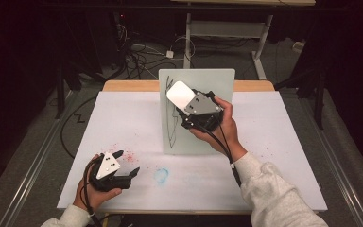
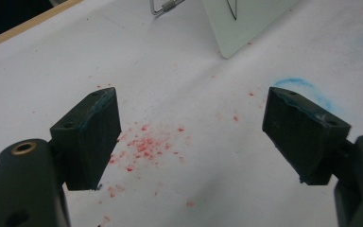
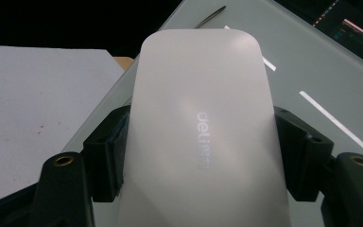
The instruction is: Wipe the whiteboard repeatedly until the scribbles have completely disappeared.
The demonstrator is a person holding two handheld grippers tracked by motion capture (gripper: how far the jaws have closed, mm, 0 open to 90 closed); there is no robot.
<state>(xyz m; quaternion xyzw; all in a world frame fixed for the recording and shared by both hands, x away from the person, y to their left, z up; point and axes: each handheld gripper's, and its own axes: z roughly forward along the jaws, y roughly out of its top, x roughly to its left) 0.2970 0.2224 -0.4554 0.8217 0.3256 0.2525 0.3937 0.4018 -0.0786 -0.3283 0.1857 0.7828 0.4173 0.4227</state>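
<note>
Eraser point(image 1: 180, 94) clamped in right gripper point(image 1: 185, 101), pressed against upright whiteboard point(image 1: 217, 80) at table centre.
Black marker lines point(image 1: 171, 124) mostly uncleaned below eraser; wiping judged barely begun. Left gripper point(image 1: 126, 164) spread wide, empty, resting on table point(image 1: 264, 142).

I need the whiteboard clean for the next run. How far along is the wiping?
Done: the right gripper has its fingers shut on the white eraser, held at the upright whiteboard. In hand: wiping. Left: black marker lines remain down the board's left side. The left gripper rests open.
</note>
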